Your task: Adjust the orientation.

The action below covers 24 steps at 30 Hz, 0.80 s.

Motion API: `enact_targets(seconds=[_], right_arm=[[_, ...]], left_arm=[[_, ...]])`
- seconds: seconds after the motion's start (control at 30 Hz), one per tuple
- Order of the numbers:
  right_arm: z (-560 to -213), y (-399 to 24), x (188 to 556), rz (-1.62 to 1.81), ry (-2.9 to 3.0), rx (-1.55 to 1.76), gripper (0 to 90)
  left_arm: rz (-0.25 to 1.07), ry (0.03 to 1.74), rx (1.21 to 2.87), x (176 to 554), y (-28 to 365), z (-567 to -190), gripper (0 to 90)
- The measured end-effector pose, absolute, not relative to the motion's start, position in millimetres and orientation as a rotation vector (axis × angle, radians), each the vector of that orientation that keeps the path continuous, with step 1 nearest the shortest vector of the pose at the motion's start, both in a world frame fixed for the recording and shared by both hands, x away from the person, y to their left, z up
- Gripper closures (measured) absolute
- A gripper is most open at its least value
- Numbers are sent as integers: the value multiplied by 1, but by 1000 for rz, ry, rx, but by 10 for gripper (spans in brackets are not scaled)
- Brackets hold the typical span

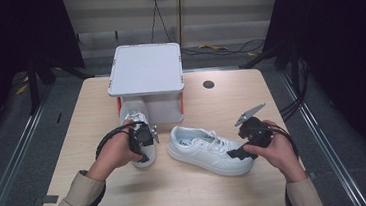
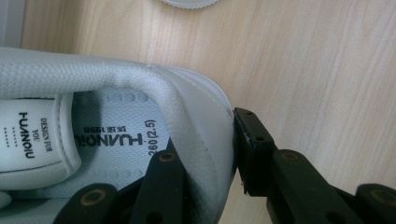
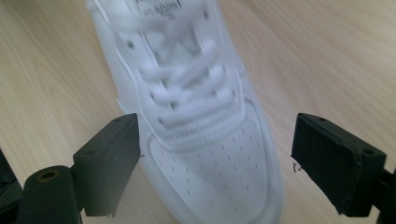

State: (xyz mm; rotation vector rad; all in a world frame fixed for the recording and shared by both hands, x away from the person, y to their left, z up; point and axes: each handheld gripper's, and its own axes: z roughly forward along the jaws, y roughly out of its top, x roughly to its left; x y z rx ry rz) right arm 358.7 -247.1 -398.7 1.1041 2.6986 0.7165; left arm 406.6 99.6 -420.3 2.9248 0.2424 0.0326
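Note:
Two white sneakers lie on the wooden table (image 1: 230,96). The left sneaker (image 1: 132,112) points its toe under a white stand, and my left gripper (image 1: 143,136) is over its heel end. In the left gripper view, my left gripper (image 2: 208,149) is shut on the padded collar wall of the sneaker (image 2: 116,135), one jaw inside and one outside. The right sneaker (image 1: 207,148) lies slanted at mid-table. My right gripper (image 1: 239,142) hovers at its toe. In the right gripper view, that gripper (image 3: 215,163) is open, its pads apart on either side of the perforated toe (image 3: 215,158) without touching it.
A white box-like stand (image 1: 145,68) with orange side edges stands at the back centre of the table. A small black round hole (image 1: 208,84) sits to its right. Dark cables run on the floor beyond the table's right edge.

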Motion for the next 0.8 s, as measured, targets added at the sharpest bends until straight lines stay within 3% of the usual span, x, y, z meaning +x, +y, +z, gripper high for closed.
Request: enact_targets(seconds=[0.33,0.5,0.57,0.6,0.67,0.7,0.77,0.8], right_arm=[[-391,-228,369,701,2723,1036,152],[-382,-226,380,745,2694,1039,164],[-377,-222,386,793,2674,1046,189],[-374,-220,389,802,2670,1041,212],[-369,-214,396,832,2667,1039,276],[-366,-209,402,869,2671,1048,352],[-361,-201,413,893,2671,1023,415],[-359,-197,418,896,2661,1022,487]], left_arm=[[172,190,2932,405,92,-398,711],[188,250,2934,433,100,-404,711],[181,319,2900,442,107,-416,666],[127,357,2910,444,110,-421,670],[147,409,2903,442,114,-424,670],[167,403,2885,440,116,-422,655],[170,462,2840,438,120,-420,606],[169,497,2813,436,122,-419,562]])
